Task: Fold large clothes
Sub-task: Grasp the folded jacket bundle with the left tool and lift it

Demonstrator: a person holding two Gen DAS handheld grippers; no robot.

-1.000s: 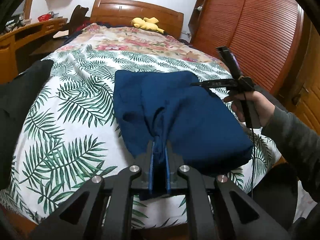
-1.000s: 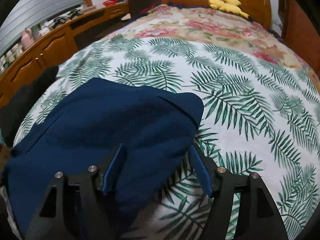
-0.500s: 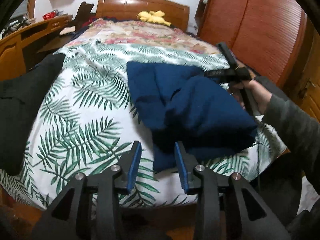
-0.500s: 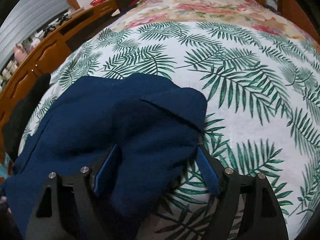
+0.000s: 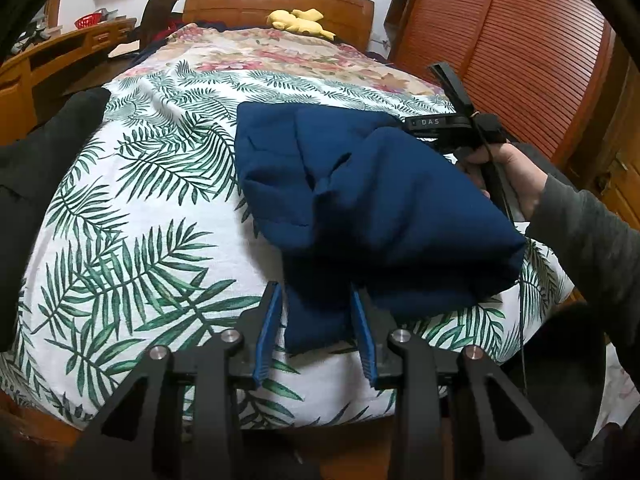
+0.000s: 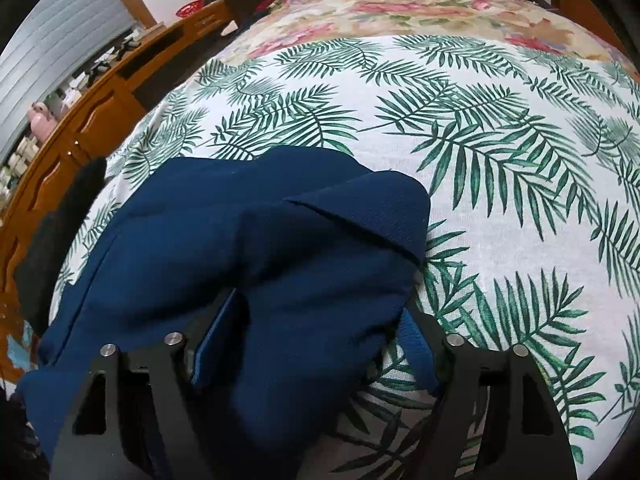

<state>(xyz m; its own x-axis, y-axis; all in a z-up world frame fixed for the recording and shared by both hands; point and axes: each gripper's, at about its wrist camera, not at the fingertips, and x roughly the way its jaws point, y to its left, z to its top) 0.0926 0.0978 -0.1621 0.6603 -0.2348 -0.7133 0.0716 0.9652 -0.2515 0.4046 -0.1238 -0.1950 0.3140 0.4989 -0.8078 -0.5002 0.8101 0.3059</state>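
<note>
A navy blue garment [image 5: 372,196] lies bunched and partly folded on the palm-leaf bedspread [image 5: 132,216] near the foot of the bed. My left gripper [image 5: 316,312] is open, its blue pads either side of the garment's near corner, not pinching it. My right gripper [image 6: 320,312] is open wide, its jaws straddling a thick fold of the garment [image 6: 256,256]. The right gripper also shows in the left wrist view [image 5: 452,128], held in a hand at the garment's far right edge.
A dark garment [image 5: 36,184] lies on the bed's left side. A floral quilt [image 5: 280,52] and a yellow plush toy [image 5: 298,22] are at the headboard. A wooden desk [image 6: 88,108] runs along the left and a louvred wardrobe [image 5: 520,52] stands on the right.
My left gripper let go of the garment's corner, opened and pulled back. The garment dropped onto the bed. My right gripper stayed open and pushed further into the fold.
</note>
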